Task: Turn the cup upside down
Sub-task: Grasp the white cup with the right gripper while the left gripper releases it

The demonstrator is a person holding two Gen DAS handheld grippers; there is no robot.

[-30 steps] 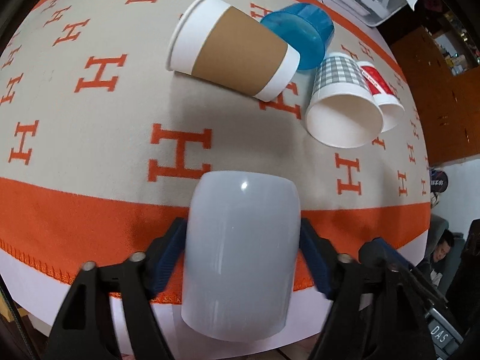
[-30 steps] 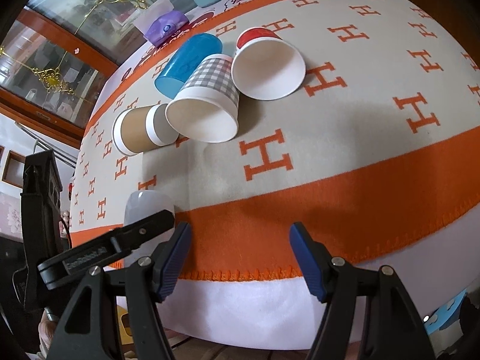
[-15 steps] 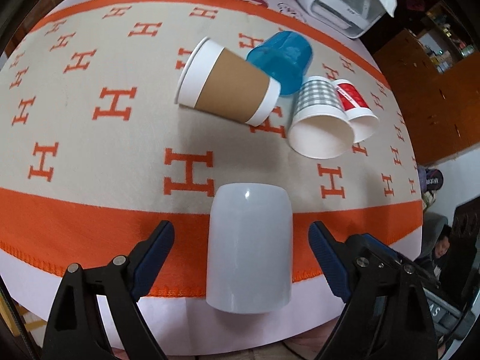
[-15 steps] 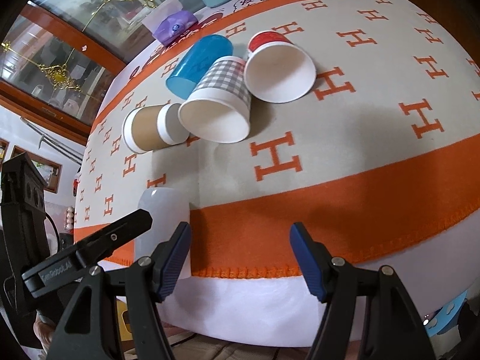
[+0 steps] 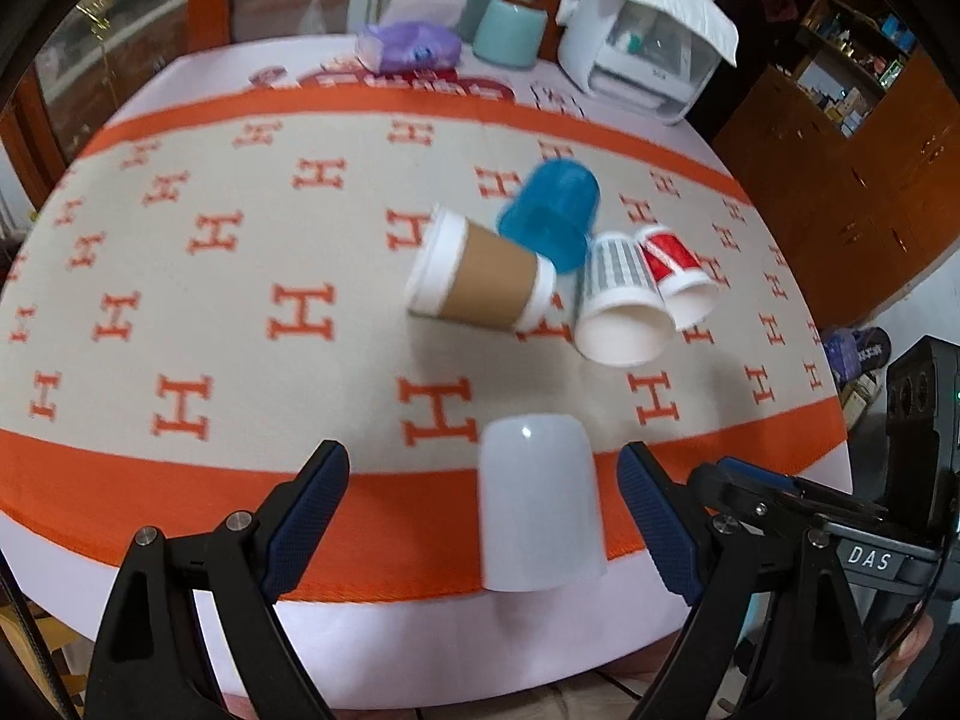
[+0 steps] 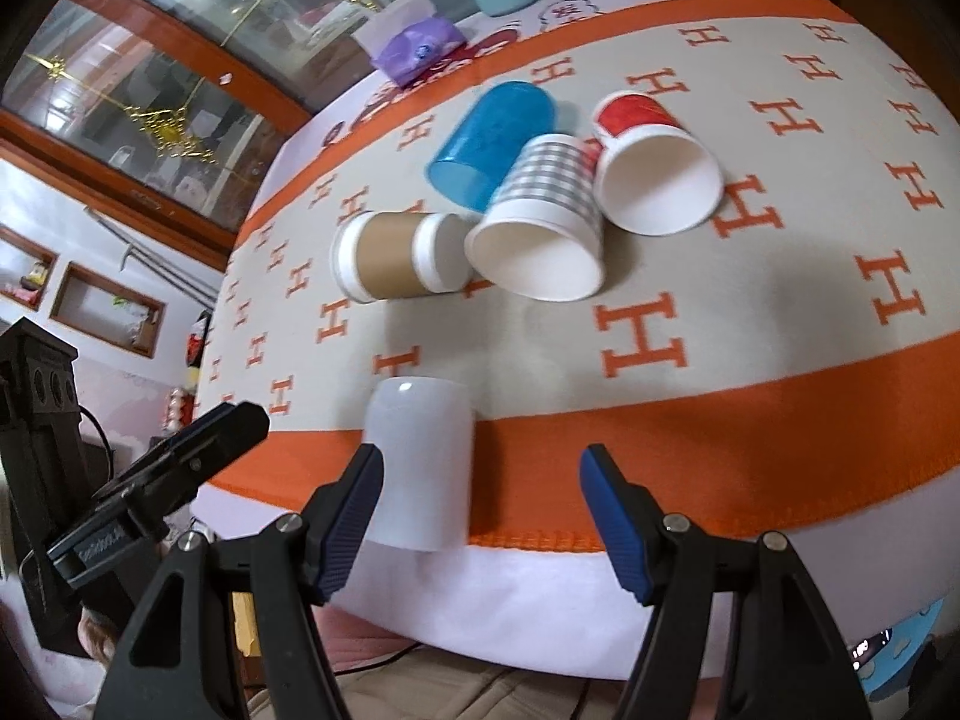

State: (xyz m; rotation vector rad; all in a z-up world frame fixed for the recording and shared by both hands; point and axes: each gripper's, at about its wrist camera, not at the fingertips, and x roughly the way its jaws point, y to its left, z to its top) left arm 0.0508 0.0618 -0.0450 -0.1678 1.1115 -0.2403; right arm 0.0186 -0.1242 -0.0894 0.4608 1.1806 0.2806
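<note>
A white cup (image 5: 538,504) stands upside down near the front edge of the orange and beige cloth (image 5: 180,276); it also shows in the right wrist view (image 6: 420,468). My left gripper (image 5: 483,516) is open, its jaws wide on both sides of the cup and clear of it. My right gripper (image 6: 480,510) is open and empty, just right of the cup. Four more cups lie on their sides further back: a brown sleeved one (image 5: 480,279), a blue one (image 5: 552,213), a grey checked one (image 5: 621,300) and a red one (image 5: 678,276).
At the table's back stand a white printer (image 5: 642,48), a teal cup (image 5: 510,30) and a purple tissue pack (image 5: 411,45). A wooden cabinet (image 5: 840,168) is to the right. The table's front edge runs just below the white cup.
My left gripper let go of the white cup, opened wide and drew back and up. The cup stays standing upside down. The right gripper shifted a little towards the cup.
</note>
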